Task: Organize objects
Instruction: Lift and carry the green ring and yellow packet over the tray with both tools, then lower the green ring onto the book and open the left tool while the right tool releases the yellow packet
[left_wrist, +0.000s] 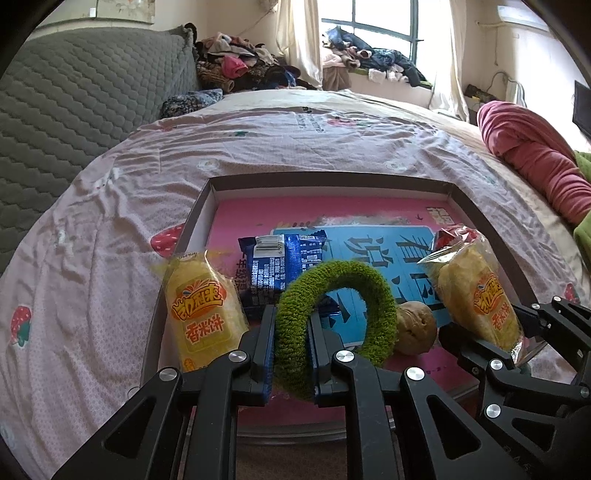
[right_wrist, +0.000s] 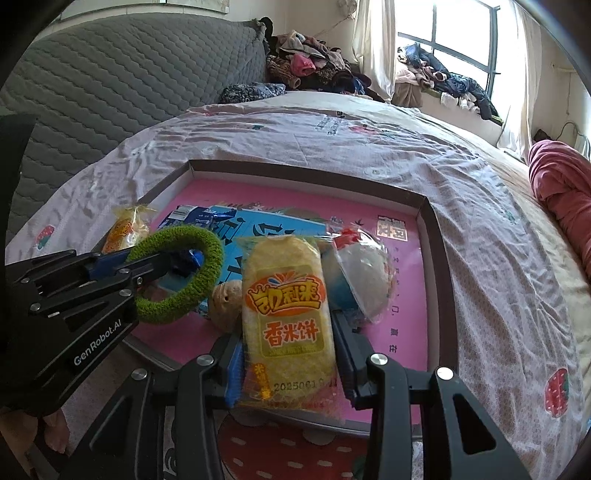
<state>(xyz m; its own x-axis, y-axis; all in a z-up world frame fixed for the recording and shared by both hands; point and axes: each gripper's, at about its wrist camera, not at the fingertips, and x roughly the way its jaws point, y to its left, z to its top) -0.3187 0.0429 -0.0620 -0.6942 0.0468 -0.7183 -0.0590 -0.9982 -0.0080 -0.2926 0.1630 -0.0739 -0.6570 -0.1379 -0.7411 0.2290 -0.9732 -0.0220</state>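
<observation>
Black left gripper (left_wrist: 290, 341) pinches a fuzzy green fabric ring (left_wrist: 332, 302) over the shallow pink-floored cardboard tray (left_wrist: 332, 186) on the bed, while the right gripper (right_wrist: 290, 363) clamps a yellow rice-cracker packet (right_wrist: 286, 314) there.

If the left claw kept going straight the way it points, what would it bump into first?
Probably the blue snack packet lying in the tray, just beyond the green ring the left claw grips; depth is uncertain.
</observation>
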